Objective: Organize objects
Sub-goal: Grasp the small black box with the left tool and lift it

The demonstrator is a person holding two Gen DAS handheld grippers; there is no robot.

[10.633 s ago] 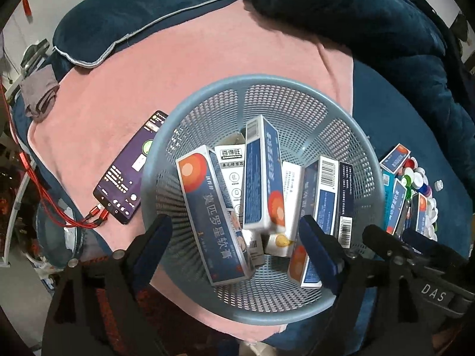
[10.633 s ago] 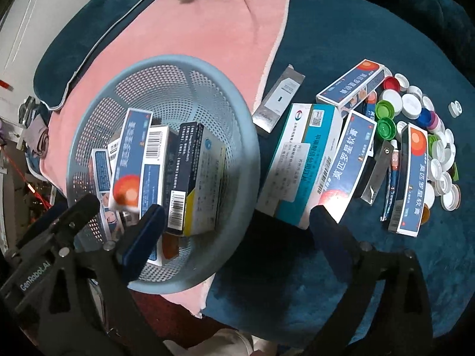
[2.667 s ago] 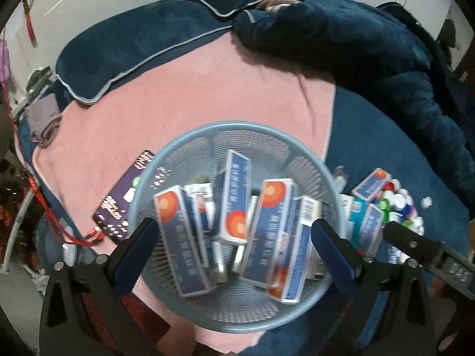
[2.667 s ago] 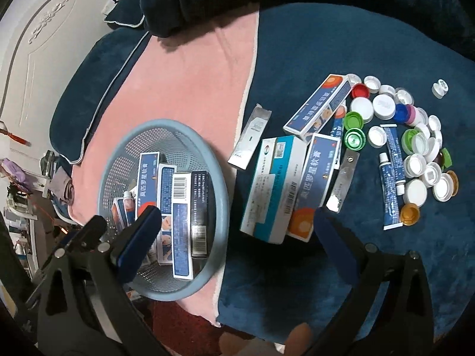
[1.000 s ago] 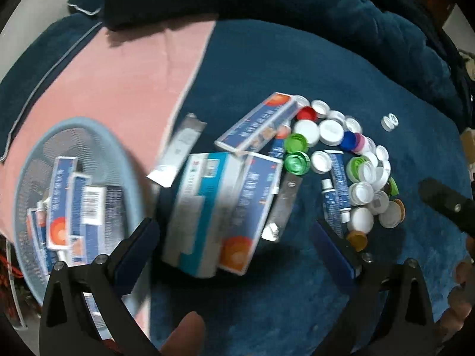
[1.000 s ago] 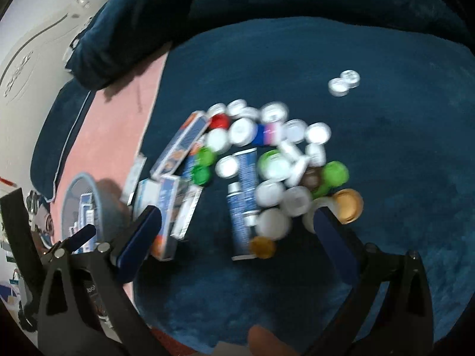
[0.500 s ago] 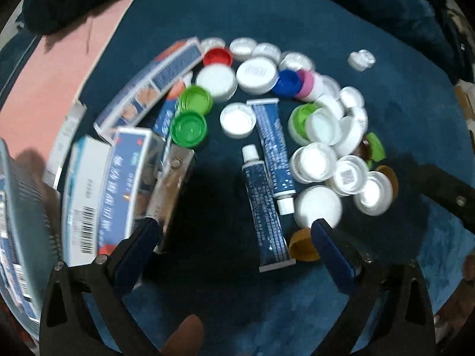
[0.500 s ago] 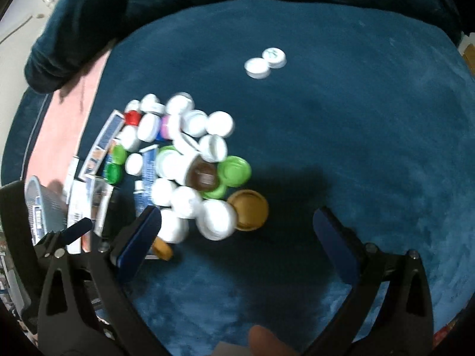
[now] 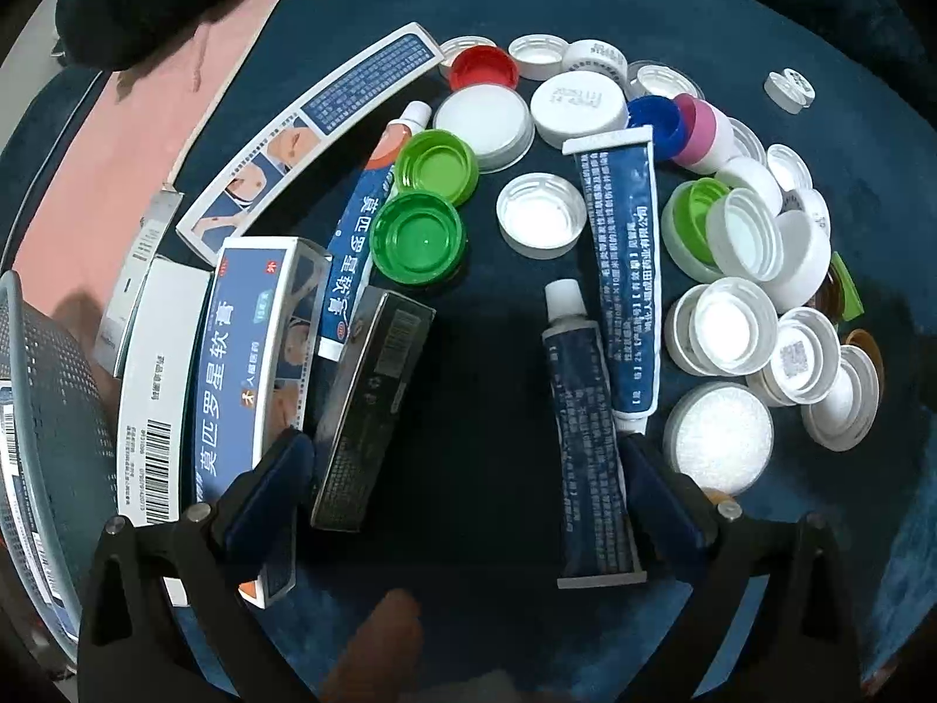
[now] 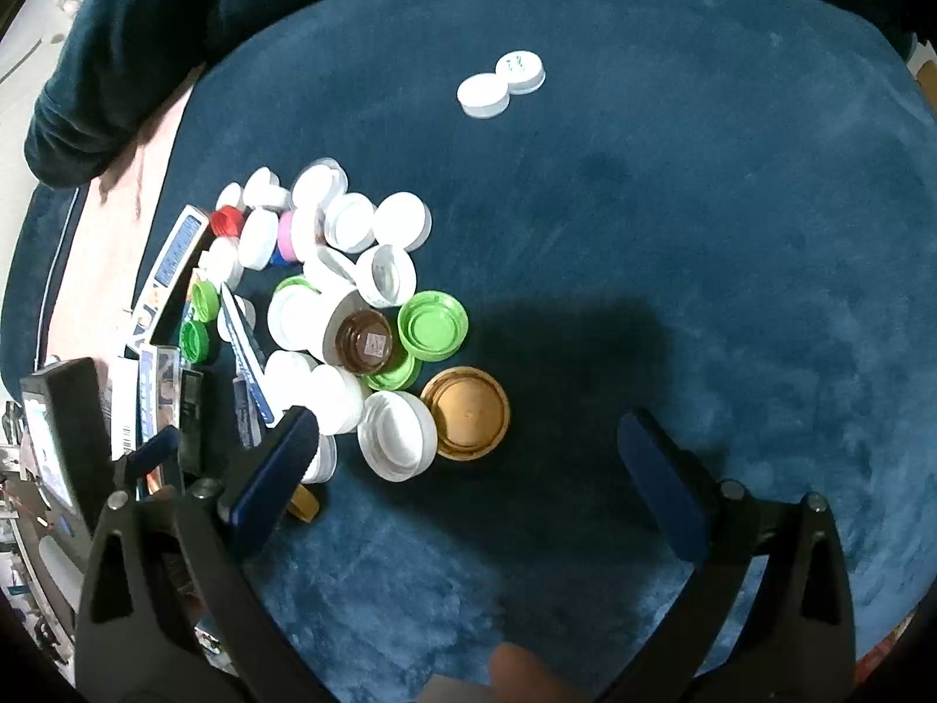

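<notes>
My left gripper (image 9: 462, 480) is open and empty, low over the dark blue cloth. Between its fingers lie a dark box (image 9: 369, 404) and a dark blue ointment tube (image 9: 585, 445). A second blue tube (image 9: 623, 269) lies beside it. Blue medicine boxes (image 9: 246, 351) sit to the left, next to the grey basket (image 9: 41, 410). Several bottle caps (image 9: 732, 322) in white, green, red and pink are piled to the right. My right gripper (image 10: 468, 451) is open and empty beside the same cap pile (image 10: 351, 322), near a gold cap (image 10: 465, 413).
Two white caps (image 10: 501, 85) lie apart at the far side of the blue cloth. A pink towel (image 9: 134, 135) lies at the left. A dark blue blanket (image 10: 175, 17) is bunched along the back. The left gripper's body (image 10: 64, 427) shows at the right view's left edge.
Both grippers have swung right, away from the basket and over the caps and tubes. The left one has come down closer to the tubes and dark box. Both stay open.
</notes>
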